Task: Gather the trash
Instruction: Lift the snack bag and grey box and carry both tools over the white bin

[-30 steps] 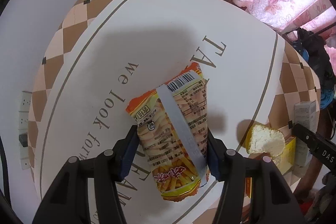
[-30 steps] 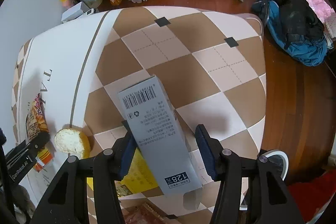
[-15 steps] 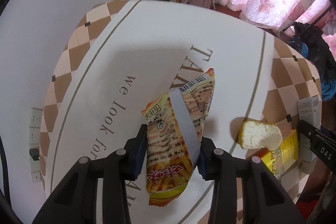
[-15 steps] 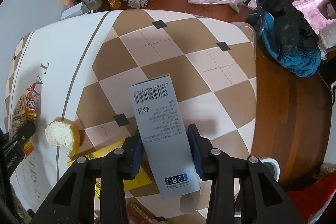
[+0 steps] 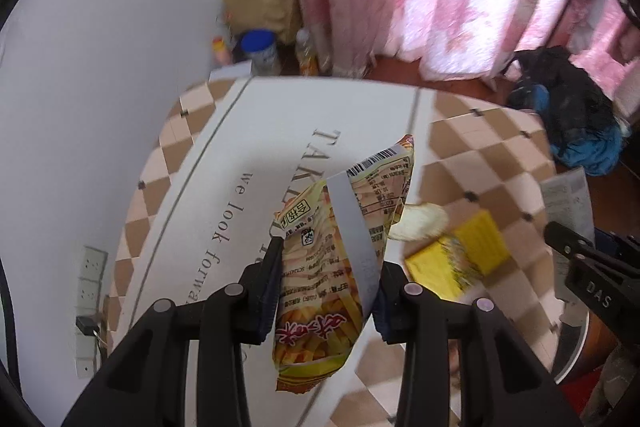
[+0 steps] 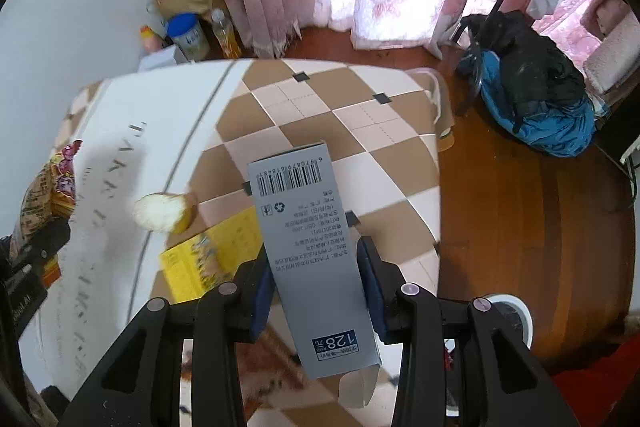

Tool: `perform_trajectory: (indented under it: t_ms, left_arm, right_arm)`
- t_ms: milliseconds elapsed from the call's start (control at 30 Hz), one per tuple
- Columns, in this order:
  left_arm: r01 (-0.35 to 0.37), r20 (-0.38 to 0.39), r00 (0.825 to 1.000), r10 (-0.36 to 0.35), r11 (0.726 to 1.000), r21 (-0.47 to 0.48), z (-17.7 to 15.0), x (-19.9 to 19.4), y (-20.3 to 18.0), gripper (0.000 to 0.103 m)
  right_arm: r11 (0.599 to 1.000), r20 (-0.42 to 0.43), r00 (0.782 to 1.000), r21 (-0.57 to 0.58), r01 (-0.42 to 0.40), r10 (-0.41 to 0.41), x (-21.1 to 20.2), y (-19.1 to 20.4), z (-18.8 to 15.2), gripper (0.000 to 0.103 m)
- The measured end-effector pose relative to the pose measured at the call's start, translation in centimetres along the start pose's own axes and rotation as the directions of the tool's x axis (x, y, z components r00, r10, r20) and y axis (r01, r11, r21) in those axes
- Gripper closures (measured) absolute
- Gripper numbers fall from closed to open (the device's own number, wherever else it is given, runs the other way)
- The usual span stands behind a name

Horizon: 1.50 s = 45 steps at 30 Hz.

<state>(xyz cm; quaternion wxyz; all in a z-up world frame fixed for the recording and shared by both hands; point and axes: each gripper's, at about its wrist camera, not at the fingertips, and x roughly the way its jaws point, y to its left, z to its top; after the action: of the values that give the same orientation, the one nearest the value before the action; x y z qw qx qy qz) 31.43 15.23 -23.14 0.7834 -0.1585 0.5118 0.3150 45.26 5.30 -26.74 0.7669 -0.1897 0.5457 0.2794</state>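
Above the checked tablecloth, the left gripper was clenched on a snack bag at mid-length, and the right gripper clasped a grey carton across its narrow width, both held clear of the table. The bag looked light, crinkly and slippery, best pinched mid-body. The open-flapped carton seemed light but crushable, wanting a gentle squeeze on its side walls.

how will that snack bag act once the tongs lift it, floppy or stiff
Probably floppy: the snack bag is thin crinkled film, and it creases where the left tongs pinch it. Likely light, since it looks flat and empty. The glossy film might slip, though the pads squeeze it from both sides.
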Motion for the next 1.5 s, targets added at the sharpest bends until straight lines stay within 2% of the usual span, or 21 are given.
perform_trajectory:
  t_ms: [233,500,667,800,967,1133,1267,1500]
  left_arm:
    - [0.019,0.136,0.99,-0.027,0.998,0.062,-2.2,-7.6,-2.7,0.068]
    - [0.083,0.268,0.955,-0.125,0.983,0.161,-4.9,-16.2,-8.7,0.068]
    - [0.138,0.299,0.929,-0.22,0.952,0.272,-6.7,-19.6,-15.0,0.068]
    - [0.187,0.264,0.92,-0.289,0.917,0.353,-8.0,-20.1,-20.4,0.068]
    - [0.241,0.159,0.928,-0.337,0.868,0.434,-9.9,-17.6,-27.3,0.068]
    - [0.268,0.038,0.944,-0.327,0.831,0.488,-11.6,-12.4,-33.3,0.068]
    - [0.274,-0.053,0.955,-0.29,0.806,0.524,-12.9,-7.4,-37.0,0.068]
    - [0.295,-0.167,0.956,-0.243,0.789,0.54,-14.8,-1.3,-41.0,0.068]
  right_arm:
    - [0.998,0.135,0.99,0.056,-0.04,0.032,-7.3,-2.2,-3.6,0.062]
    - [0.986,0.263,0.964,0.155,-0.068,0.026,-15.3,-9.0,-8.5,0.062]
    - [0.968,0.308,0.951,0.242,-0.062,-0.016,-19.2,-15.0,-12.5,0.062]
    - [0.946,0.307,0.95,0.321,-0.04,-0.064,-20.6,-20.7,-16.1,0.062]
    - [0.903,0.23,0.967,0.43,0.0,-0.11,-18.2,-28.1,-21.0,0.062]
    - [0.848,0.117,0.989,0.53,0.011,-0.086,-12.2,-34.1,-25.3,0.062]
    - [0.824,0.037,0.998,0.567,0.016,-0.045,-6.9,-36.5,-27.4,0.062]
    - [0.784,-0.078,0.996,0.621,0.017,0.04,1.7,-39.0,-29.5,0.062]
